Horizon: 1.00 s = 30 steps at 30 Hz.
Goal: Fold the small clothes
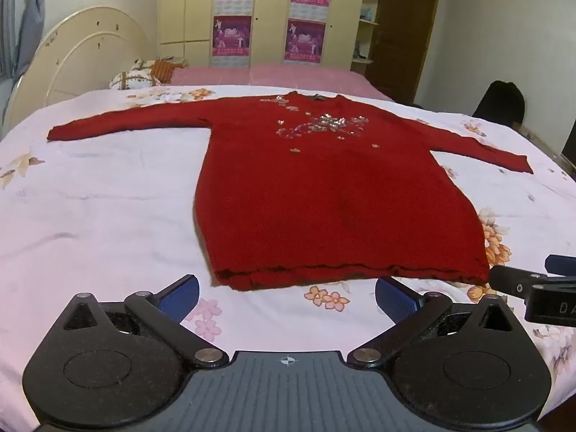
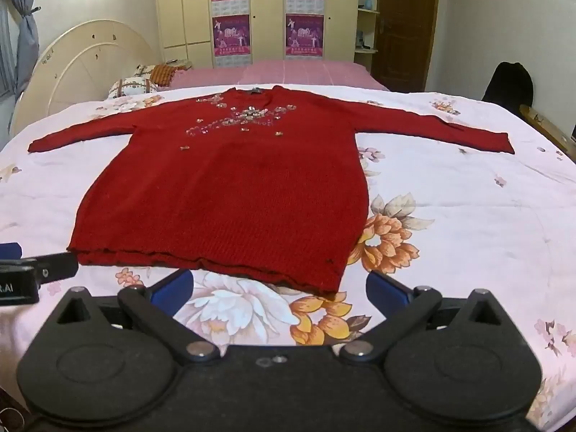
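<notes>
A red knit sweater point(image 1: 324, 194) with sequin flowers on the chest lies flat, front up, on the bed, both sleeves spread out sideways. It also shows in the right wrist view point(image 2: 230, 201). My left gripper point(image 1: 287, 297) is open and empty, hovering just before the hem's left part. My right gripper point(image 2: 279, 289) is open and empty, just before the hem's right corner. Each gripper's tip shows at the edge of the other's view: the right gripper point(image 1: 532, 284), the left gripper point(image 2: 32, 270).
The bed carries a pale pink floral sheet point(image 1: 108, 223). Pillows point(image 1: 140, 77) and a cream headboard point(image 1: 79, 54) are at the far left. A wardrobe with posters point(image 1: 270, 14) stands behind. A dark chair point(image 1: 500, 104) is at the right.
</notes>
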Tool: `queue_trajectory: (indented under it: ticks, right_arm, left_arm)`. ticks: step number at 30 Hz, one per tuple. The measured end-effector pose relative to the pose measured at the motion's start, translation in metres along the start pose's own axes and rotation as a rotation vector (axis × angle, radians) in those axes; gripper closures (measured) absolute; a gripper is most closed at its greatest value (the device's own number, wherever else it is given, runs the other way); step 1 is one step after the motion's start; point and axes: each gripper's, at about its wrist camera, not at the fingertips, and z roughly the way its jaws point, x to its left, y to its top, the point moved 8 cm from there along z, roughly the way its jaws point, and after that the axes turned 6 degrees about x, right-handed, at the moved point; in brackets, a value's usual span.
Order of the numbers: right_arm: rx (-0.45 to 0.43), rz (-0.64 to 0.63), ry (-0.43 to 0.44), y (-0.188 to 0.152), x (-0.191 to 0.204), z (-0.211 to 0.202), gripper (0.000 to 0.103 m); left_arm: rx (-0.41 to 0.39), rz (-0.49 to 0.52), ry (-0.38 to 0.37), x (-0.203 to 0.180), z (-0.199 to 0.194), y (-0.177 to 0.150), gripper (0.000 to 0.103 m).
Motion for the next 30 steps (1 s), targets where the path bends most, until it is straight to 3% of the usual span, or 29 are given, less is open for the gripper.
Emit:
queue_trajectory:
  ticks: [30]
  right_arm:
    - [-0.008,0.012,0.010,0.006,-0.007,-0.008,0.001]
  left_arm:
    - [0.010,0.010,0.008,-0.010,0.000,0.006,0.000]
